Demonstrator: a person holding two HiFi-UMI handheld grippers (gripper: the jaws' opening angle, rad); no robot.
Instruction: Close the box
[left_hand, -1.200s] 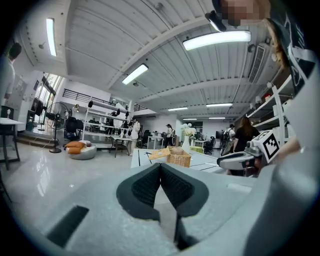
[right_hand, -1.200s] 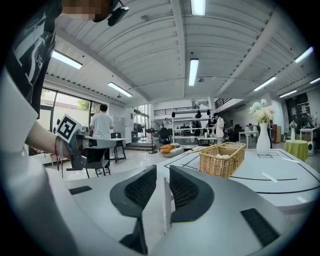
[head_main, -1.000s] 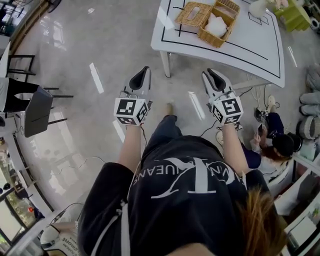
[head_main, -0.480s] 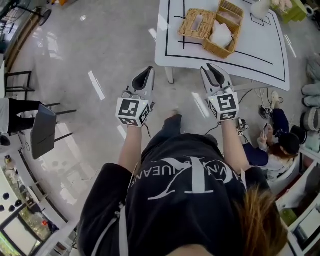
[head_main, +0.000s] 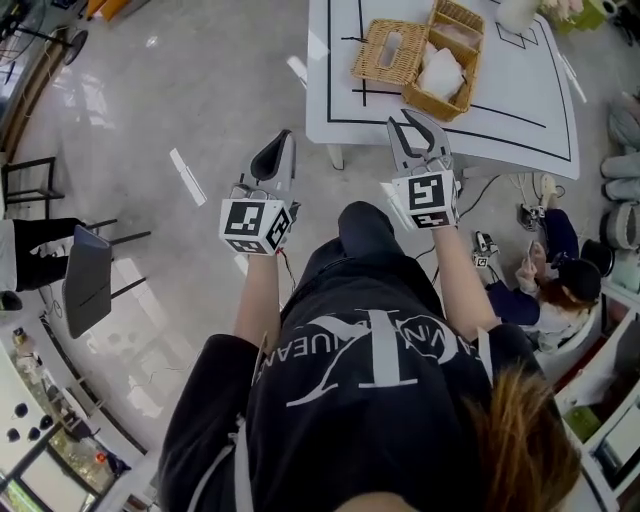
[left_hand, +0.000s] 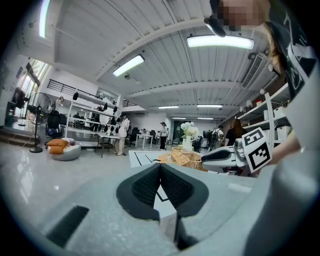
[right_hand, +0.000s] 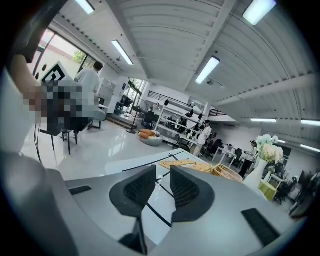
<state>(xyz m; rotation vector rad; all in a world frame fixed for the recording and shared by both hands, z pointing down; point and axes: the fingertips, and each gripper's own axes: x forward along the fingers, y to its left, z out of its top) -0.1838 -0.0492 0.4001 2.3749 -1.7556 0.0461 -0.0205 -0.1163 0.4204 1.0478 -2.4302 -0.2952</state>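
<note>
The box is a wicker basket (head_main: 442, 62) on the white table (head_main: 520, 95), with its flat wicker lid (head_main: 386, 50) swung open to the left. My right gripper (head_main: 413, 123) hangs at the table's near edge, short of the box, open with nothing between its fingers. My left gripper (head_main: 284, 137) is held over the floor left of the table, shut and empty. In the left gripper view its pads meet (left_hand: 160, 165), and the basket (left_hand: 183, 157) shows beyond them. The right gripper view shows parted pads (right_hand: 163, 171), with the lid (right_hand: 183, 164) and basket (right_hand: 226, 173) ahead.
A table leg (head_main: 336, 157) stands between the two grippers. A white vase of flowers (right_hand: 262, 161) sits at the table's far end. A dark chair (head_main: 86, 277) is at the left. A person (head_main: 556, 280) sits on the floor at the right, beside cables.
Both grippers have moved forward toward the table, so the basket and lid now look closer. The right gripper has rolled and reached the table's near edge. Neither gripper's jaws have changed.
</note>
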